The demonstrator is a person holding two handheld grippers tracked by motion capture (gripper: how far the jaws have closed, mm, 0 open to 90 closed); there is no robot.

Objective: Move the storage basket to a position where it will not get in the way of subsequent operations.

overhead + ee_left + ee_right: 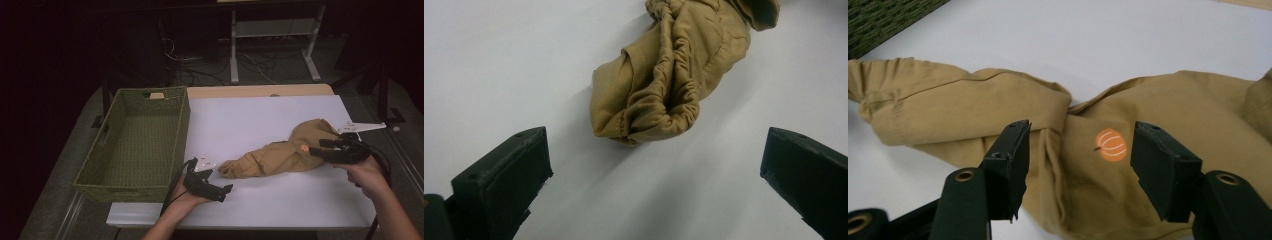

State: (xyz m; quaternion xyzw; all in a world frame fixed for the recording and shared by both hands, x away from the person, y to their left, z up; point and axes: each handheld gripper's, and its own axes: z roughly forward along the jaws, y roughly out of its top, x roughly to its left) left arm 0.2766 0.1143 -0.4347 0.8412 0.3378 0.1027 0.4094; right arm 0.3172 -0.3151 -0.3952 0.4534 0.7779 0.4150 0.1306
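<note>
- High view: we have the tan garment (280, 155) lying crumpled on the white surface (260, 120), its long axis running from near-left up to far-right. Our right gripper (316, 150) sits over the bulkier right end, by the little orange emblem (304, 148). Our left gripper (227, 189) rests on the surface just near-left of the garment's narrow left tip, apart from it. The green woven basket (100, 172) stands empty at the left, well clear of the cloth.
- Left gripper view: our jaws stand wide apart with nothing between them but bare surface. The garment's gathered end (659, 107) lies straight ahead, a short way beyond the tips, not touched.
- Right gripper view: our jaws are about half open, straddling a stretch of cloth with the orange emblem (1111, 145) between them. Their tips look close over the fabric or on it, but the pads press on nothing, so no hold. The garment (973, 110) runs away to the left toward the basket corner (878, 20).
- Our read: the right hand is the nearer one, set across the cloth; closing there would take the fold.
</note>
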